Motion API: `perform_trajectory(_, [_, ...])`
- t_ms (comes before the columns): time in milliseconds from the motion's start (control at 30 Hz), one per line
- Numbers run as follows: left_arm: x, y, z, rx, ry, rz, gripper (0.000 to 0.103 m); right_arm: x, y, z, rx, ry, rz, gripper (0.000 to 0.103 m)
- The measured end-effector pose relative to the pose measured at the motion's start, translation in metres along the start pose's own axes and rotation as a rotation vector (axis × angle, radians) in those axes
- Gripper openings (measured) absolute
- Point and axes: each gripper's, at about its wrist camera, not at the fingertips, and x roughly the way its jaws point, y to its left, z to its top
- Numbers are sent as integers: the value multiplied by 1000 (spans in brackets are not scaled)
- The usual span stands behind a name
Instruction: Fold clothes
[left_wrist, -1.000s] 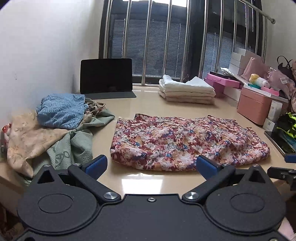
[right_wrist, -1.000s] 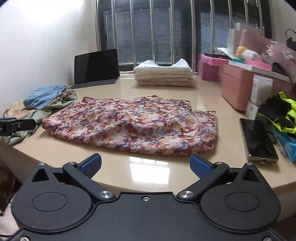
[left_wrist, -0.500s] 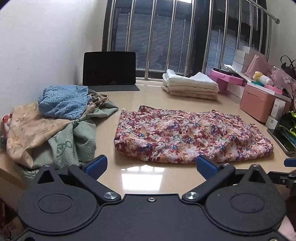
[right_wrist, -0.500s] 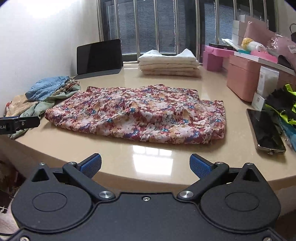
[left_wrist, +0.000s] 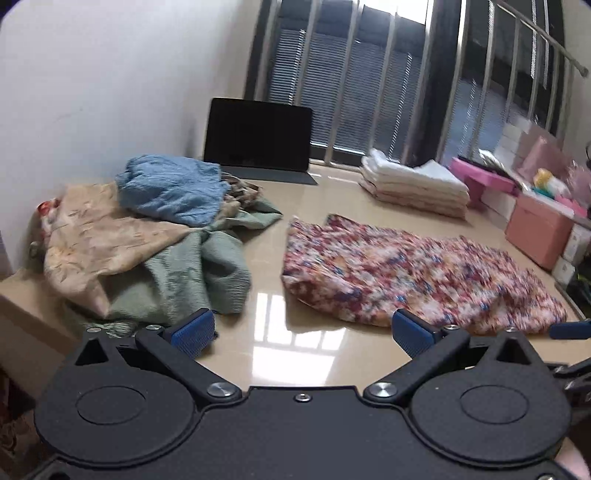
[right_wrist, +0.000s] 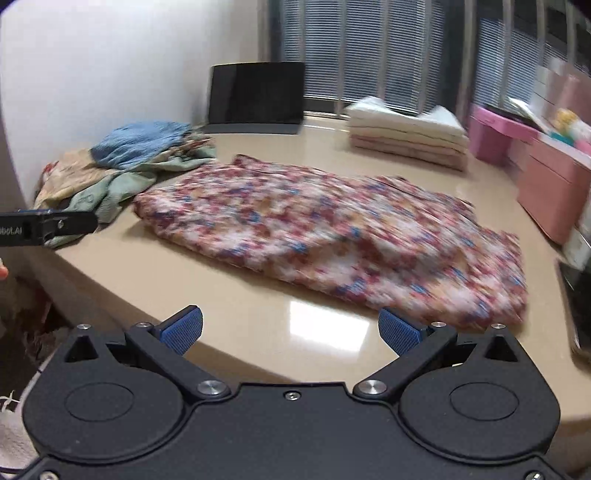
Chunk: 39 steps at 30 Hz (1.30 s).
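A floral red, pink and blue garment (left_wrist: 413, 273) lies spread flat on the beige table (left_wrist: 295, 343); it also shows in the right wrist view (right_wrist: 332, 229). My left gripper (left_wrist: 302, 332) is open and empty, above the table's front edge, short of the garment's near left corner. My right gripper (right_wrist: 290, 328) is open and empty, above the front edge, short of the garment's near right part. A pile of unfolded clothes (left_wrist: 147, 236), blue, beige and green, lies at the left.
A stack of folded cream cloths (left_wrist: 413, 188) sits at the back by the window. A dark tablet (left_wrist: 258, 136) stands at the back left. Pink boxes (left_wrist: 539, 229) line the right side. A phone (right_wrist: 580, 295) lies at the right edge.
Both grippers have swung to the left and the views are blurred by motion. The garment has not moved. Both grippers stay open.
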Motion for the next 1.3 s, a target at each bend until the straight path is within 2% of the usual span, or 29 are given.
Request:
perform_trajectory(400, [-10,54,3,-97,-51,54,103,65,87,58,-274,-25,138,102])
perform_trajectory(567, [-10,74,2,-150,-48,57,103,96,125,73,-400,-19,174,87])
perform_trajectory(767, [-10,91,5,-161,-63,42,103,119,152,78,-471,-36,114,74])
perform_trajectory(800, [-9,92,6,-159,-65,41,103,122,154,78,-478,-40,99,66])
perform_trajectory(833, [-8,93,7,-157,-67,38,103,124,156,78,-480,-41,85,62])
perform_trajectory(900, [-6,93,9,-153,-65,30,103,128,156,81,-457,-26,74,44])
perform_trajectory(967, [-3,92,12,-145,-61,19,103,131,151,86,-407,3,74,34])
perform_trajectory(1000, [-1,91,14,-139,-59,14,103,133,148,88,-380,16,78,25])
perform_trajectory(1100, [4,87,23,-129,-30,-12,103,138,137,91,-307,45,104,8])
perform_trajectory(1167, [13,86,32,-154,34,-73,103,137,127,92,-252,49,138,4])
perform_trajectory(1300, [36,85,49,-283,138,-290,102,124,99,93,-118,31,204,1])
